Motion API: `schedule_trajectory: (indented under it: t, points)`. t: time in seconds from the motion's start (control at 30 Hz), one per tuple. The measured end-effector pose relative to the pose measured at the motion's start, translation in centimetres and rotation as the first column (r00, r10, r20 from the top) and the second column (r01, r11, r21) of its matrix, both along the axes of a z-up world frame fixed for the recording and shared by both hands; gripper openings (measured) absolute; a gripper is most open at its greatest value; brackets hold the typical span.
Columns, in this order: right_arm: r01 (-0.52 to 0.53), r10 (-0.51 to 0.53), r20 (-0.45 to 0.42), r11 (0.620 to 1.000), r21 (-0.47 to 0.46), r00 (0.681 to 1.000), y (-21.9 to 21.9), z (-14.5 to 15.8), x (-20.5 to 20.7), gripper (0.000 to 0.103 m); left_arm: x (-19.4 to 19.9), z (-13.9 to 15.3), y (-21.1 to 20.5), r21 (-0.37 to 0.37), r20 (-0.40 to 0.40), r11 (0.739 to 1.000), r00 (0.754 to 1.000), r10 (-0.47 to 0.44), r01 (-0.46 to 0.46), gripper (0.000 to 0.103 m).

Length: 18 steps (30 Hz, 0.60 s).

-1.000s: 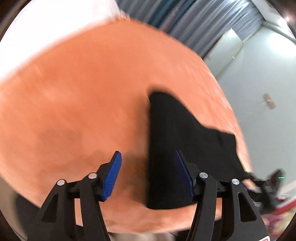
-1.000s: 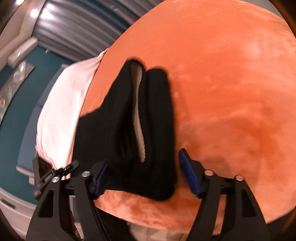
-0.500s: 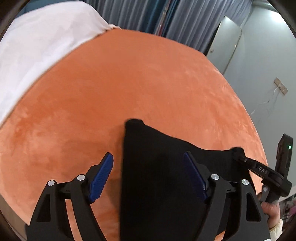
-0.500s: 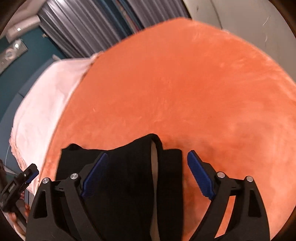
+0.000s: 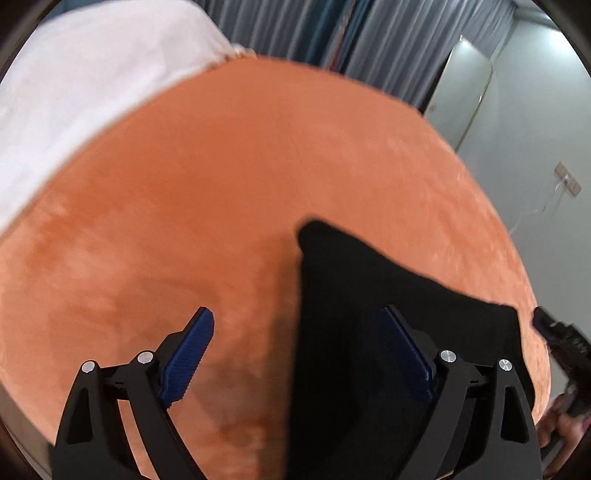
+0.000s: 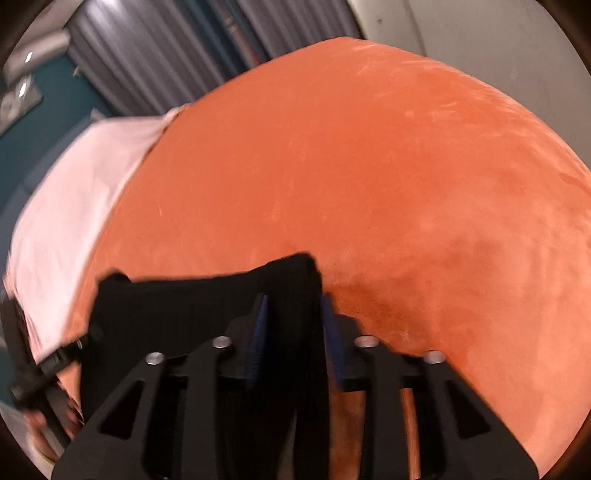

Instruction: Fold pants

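Black pants point(image 6: 207, 314) are now being pinched at one edge by the closing right tongs point(image 6: 293, 328), while the left tongs point(image 5: 299, 354) spread wide, opening over the other edge on the orange bed point(image 5: 240, 177), so a fold looks imminent.

left wrist: close above orange blanket point(image 5: 240, 192), tilted down along its fingers, toward curtains point(image 5: 295, 33) | right wrist: same close downward tilt | shared: black pants point(image 5: 369, 295), orange blanket, white sheet point(image 6: 81, 192), curtains
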State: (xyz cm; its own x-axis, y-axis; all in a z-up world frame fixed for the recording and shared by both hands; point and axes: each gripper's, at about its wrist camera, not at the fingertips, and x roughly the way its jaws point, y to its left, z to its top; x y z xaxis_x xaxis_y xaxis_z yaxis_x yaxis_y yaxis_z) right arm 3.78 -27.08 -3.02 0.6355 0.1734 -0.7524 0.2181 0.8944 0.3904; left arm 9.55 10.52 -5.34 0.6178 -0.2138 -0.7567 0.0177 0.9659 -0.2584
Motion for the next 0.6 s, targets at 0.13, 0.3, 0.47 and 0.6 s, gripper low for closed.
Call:
schedule_trajectory:
  t: [0.13, 0.3, 0.47, 0.6]
  points:
    - [-0.027, 0.027, 0.145, 1.0, -0.001, 0.989, 1.6, 5.2, -2.1, 0.032, -2.3, 1.7, 3.4, 0.067, 0.06, 0.993, 0.994, 0.09, -0.094, 0.089]
    - [-0.332, 0.325, 0.164, 0.943, 0.016, 0.931, 13.2, 7.1, 1.4, 0.032, -3.8, 1.1, 6.1, 0.074, 0.023, 0.987, 0.99, 0.141, -0.142, 0.089]
    - [-0.497, 0.496, 0.087, 0.868, -0.007, 0.864, 24.4, 3.7, 7.6, 0.03, -4.5, 0.6, 7.8, 0.097, 0.015, 0.985, 0.99, 0.142, -0.142, 0.089]
    - [-0.531, 0.517, -0.14, 0.843, -0.088, 0.844, 29.0, -4.6, 12.5, 0.03, -4.6, 0.5, 8.4, 0.102, 0.025, 0.986, 0.992, 0.127, -0.129, 0.089]
